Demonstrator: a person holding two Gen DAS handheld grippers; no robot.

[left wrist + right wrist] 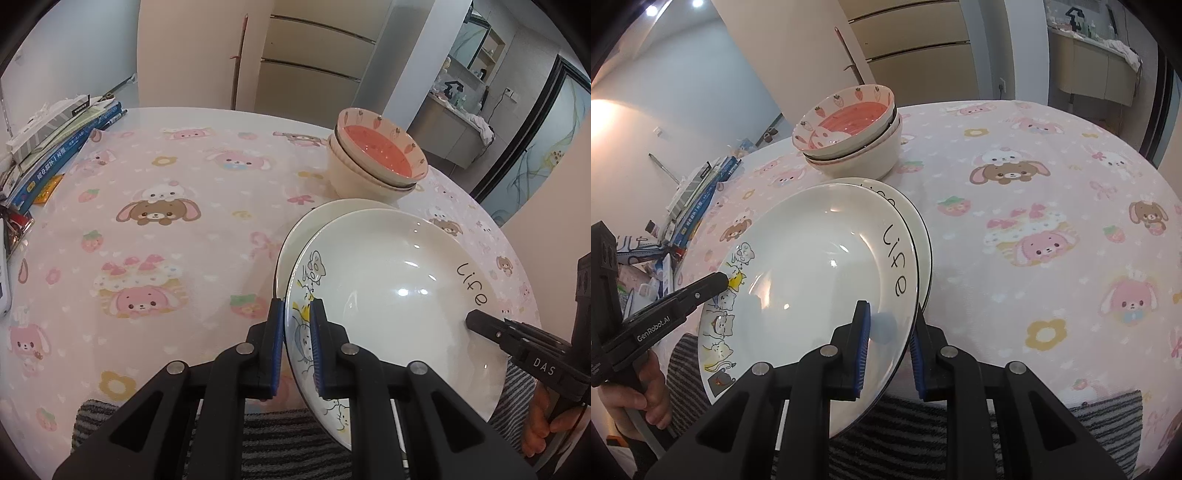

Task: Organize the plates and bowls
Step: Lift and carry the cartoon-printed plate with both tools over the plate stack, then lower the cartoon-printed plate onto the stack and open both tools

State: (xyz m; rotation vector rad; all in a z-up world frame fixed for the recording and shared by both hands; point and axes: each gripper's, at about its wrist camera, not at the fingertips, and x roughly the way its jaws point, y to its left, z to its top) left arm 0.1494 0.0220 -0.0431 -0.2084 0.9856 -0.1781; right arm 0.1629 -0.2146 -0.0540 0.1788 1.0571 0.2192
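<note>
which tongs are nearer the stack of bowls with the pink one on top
Left, slightly, as far as these views tell. The left tongs grip the plate's cat-printed rim; the right tongs grip its "life" rim. The bowls sit beyond the plate from both.

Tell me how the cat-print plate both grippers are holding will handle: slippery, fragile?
The cat-print plate looks glazed and glossy, so it may slip in the fingers. Probably ceramic: rigid, chips if knocked against the plate beneath. Only rim-gripped, it could tilt.

The left gripper [297,325] is clamped over a rim, angled downward; the right gripper [888,334] is likewise closed opposite it, each handle gripped by a hand [635,391]
</note>
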